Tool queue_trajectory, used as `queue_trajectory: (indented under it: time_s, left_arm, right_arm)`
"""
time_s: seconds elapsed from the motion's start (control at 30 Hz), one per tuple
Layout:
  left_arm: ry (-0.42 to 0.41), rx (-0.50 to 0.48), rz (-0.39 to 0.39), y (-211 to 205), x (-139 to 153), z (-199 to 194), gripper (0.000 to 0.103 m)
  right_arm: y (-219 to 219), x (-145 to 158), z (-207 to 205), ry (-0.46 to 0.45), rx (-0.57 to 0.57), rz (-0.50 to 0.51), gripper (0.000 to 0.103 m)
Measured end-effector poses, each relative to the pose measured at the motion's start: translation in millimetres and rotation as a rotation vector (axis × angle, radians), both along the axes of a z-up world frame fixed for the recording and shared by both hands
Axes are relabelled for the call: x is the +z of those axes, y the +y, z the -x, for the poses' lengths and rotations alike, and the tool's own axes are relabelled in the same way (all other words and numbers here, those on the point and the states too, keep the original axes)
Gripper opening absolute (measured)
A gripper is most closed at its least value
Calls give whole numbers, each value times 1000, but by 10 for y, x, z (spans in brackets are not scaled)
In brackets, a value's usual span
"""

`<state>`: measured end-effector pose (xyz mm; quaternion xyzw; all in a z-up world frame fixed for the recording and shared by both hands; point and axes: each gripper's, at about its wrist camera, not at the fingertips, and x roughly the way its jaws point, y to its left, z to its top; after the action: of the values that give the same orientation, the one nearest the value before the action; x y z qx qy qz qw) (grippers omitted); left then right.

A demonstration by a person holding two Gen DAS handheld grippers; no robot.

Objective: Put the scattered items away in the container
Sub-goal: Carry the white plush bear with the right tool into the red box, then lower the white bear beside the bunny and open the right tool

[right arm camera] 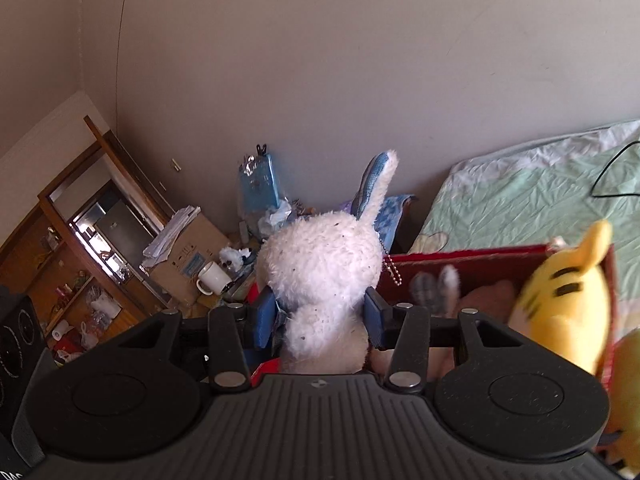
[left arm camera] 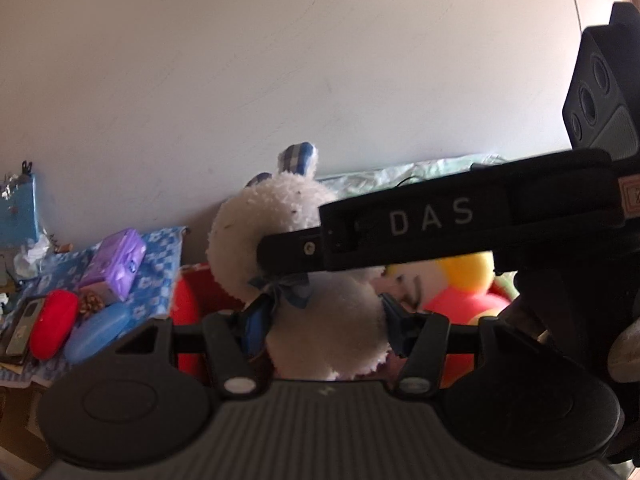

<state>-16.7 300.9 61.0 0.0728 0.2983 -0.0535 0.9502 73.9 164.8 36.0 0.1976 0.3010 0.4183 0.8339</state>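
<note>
Rabbit: white plush, pinched by both grippers, above red box.
Left gripper: jaws clamped on rabbit's body.
Right gripper: jaws clamped below rabbit's head.
Tiger: yellow, in box, 3 o'clock of rabbit.

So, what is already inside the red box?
The red box holds a yellow striped plush, a small grey-and-white plush and something pinkish; the white rabbit and gripper cover the rest.
</note>
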Motion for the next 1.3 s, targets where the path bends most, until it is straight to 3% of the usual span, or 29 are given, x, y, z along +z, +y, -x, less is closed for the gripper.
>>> queue_trajectory:
  time_s: [0.13, 0.3, 0.63, 0.93, 1.17, 1.3]
  left_arm:
    - [56, -2, 16, 279, -129, -75, 59]
    - [111, 0, 18, 530, -281, -246, 59]
    - [206, -47, 22, 594, -487, -462, 60]
    - [234, -74, 37, 557, -572, -621, 67]
    - [249, -66, 71, 601, -589, -644, 69]
    - [252, -76, 83, 604, -580, -624, 71]
  right_arm:
    - [247, -142, -35, 21, 6, 24, 48]
    - [430, -334, -114, 109, -16, 21, 48]
    - [686, -472, -262, 212, -54, 161, 47]
    - [850, -417, -309, 187, -92, 292, 44]
    - [899, -461, -397, 199, -70, 302, 45]
    - [891, -376, -347, 172, -51, 302, 51]
